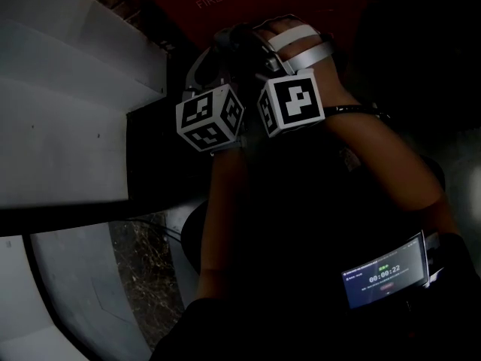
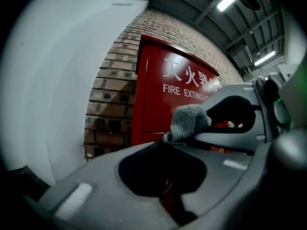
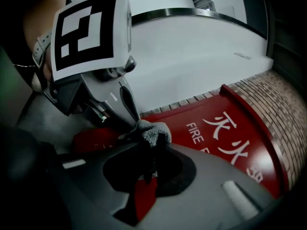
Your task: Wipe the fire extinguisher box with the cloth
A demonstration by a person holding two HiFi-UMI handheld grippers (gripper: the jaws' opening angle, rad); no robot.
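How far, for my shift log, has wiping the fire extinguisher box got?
Done: the cloth is pinched at the tips of both the left hand-held gripper and the right hand-held gripper. In hand: both point at the red fire extinguisher box. Left: the wiping itself; the cloth looks clear of it, and no wiped patch shows.

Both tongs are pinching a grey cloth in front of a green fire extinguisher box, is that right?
No: the fire extinguisher box is red, not green, as the right gripper view shows. The left tongs and right tongs do pinch the grey cloth before it.
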